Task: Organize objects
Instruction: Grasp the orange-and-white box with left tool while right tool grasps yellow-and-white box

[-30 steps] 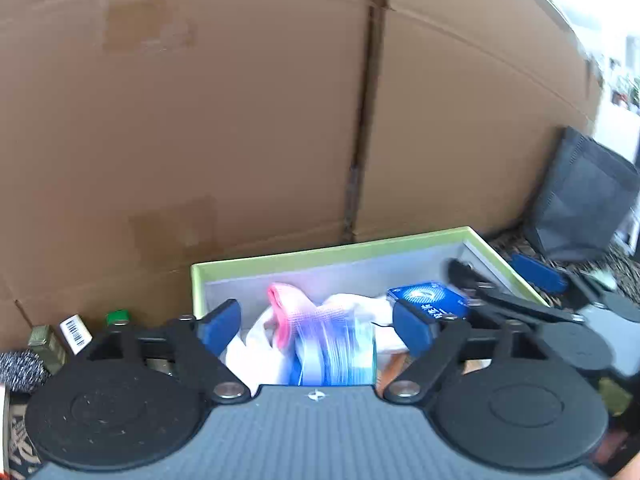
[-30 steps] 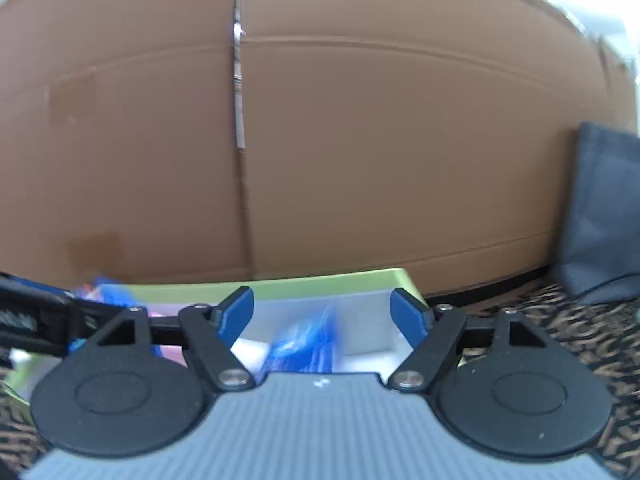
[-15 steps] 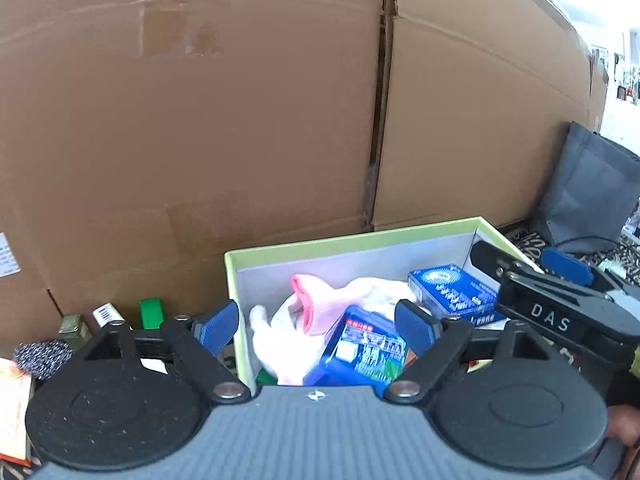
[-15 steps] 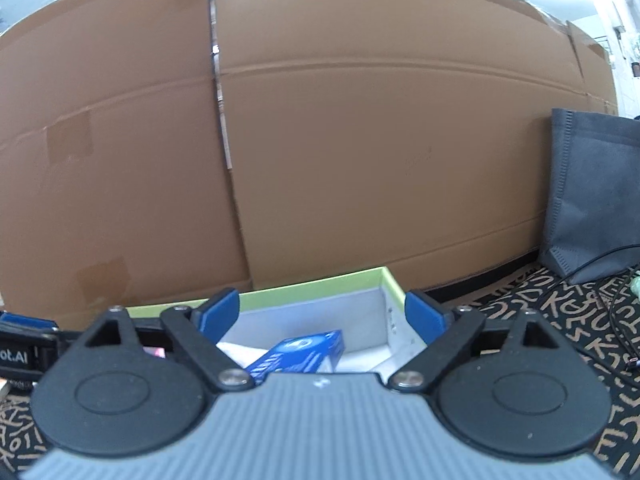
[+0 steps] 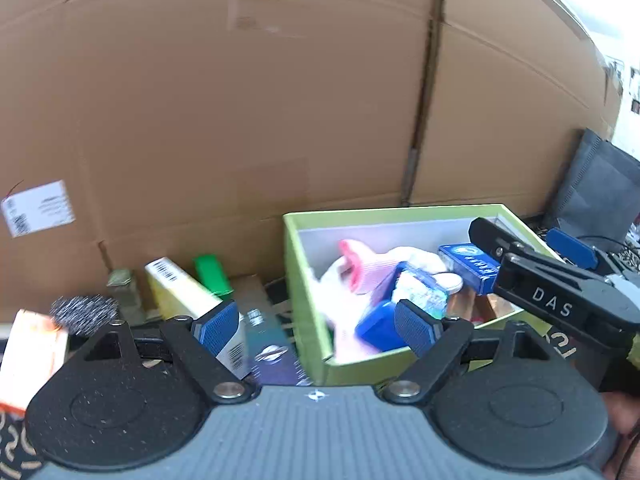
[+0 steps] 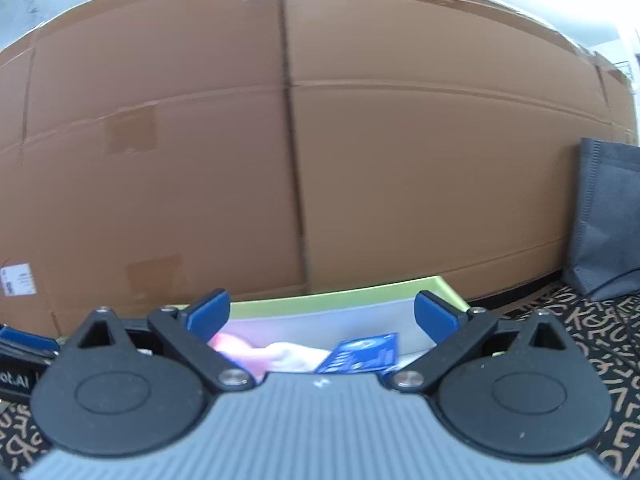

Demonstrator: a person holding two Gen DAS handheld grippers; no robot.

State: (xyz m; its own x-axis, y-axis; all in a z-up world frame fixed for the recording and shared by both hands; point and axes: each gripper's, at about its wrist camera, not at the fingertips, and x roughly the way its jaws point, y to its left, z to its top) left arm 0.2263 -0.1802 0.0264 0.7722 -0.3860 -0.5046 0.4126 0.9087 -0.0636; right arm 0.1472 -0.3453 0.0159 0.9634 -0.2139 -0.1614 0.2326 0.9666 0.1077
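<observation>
Both grippers are empty, so this looks like the gap between placements. The left gripper (image 5: 316, 326) has its fingers spread wide, the green box (image 5: 306, 280) off its right fingertip and loose cartons (image 5: 188, 296) beyond its left. Next pick likely lies there: swing left and drop. The right gripper (image 6: 322, 314) hangs level, fingers wide, over the box's near side.

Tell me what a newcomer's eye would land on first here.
The green box stands out at centre right, heaped with a pink-and-white cloth and blue packets. A tall cardboard wall fills the background. Left of the box, small cartons lie along the wall's foot.
</observation>
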